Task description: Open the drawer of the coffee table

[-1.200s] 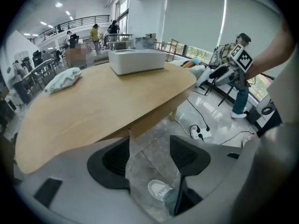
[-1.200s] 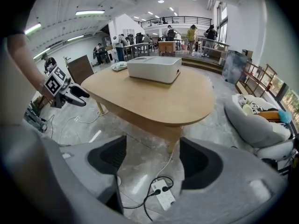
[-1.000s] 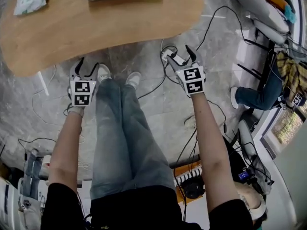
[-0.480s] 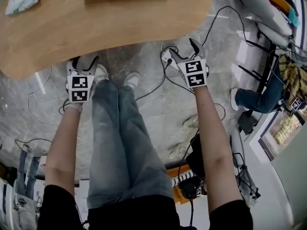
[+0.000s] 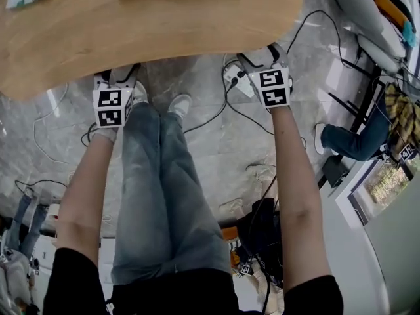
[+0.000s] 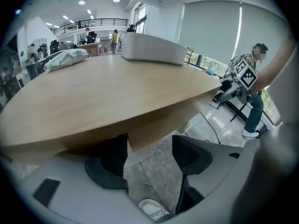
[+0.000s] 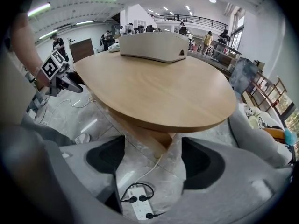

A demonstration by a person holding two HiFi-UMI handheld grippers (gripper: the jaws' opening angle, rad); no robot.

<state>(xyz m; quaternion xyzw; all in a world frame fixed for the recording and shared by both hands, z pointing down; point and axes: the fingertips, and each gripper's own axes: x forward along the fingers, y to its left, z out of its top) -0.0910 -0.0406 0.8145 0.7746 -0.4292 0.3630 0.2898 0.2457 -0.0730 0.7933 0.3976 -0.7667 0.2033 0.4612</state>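
Note:
The oval wooden coffee table (image 5: 164, 18) fills the top of the head view. In the left gripper view a wooden panel (image 6: 156, 125) hangs under its top (image 6: 107, 92); I cannot make out a drawer front or handle. My left gripper (image 5: 118, 76) hovers at the table's near edge. Its jaws have just been opening and stand open with nothing between them (image 6: 149, 146). My right gripper (image 5: 258, 56) is at the near edge further right, also open and empty (image 7: 152, 153), facing the table's wooden base (image 7: 149, 134).
A grey tray (image 7: 149, 45) and a packet of wipes (image 6: 65, 59) lie on the table. A white power strip (image 7: 140, 208) with cables lies on the floor under my right gripper. The person's legs and shoes (image 5: 180, 104) stand between the grippers. Another person (image 5: 354, 133) sits at right.
Both grippers have moved forward and down toward the table's near edge, their fingertips now reaching it. The left jaws look wider apart.

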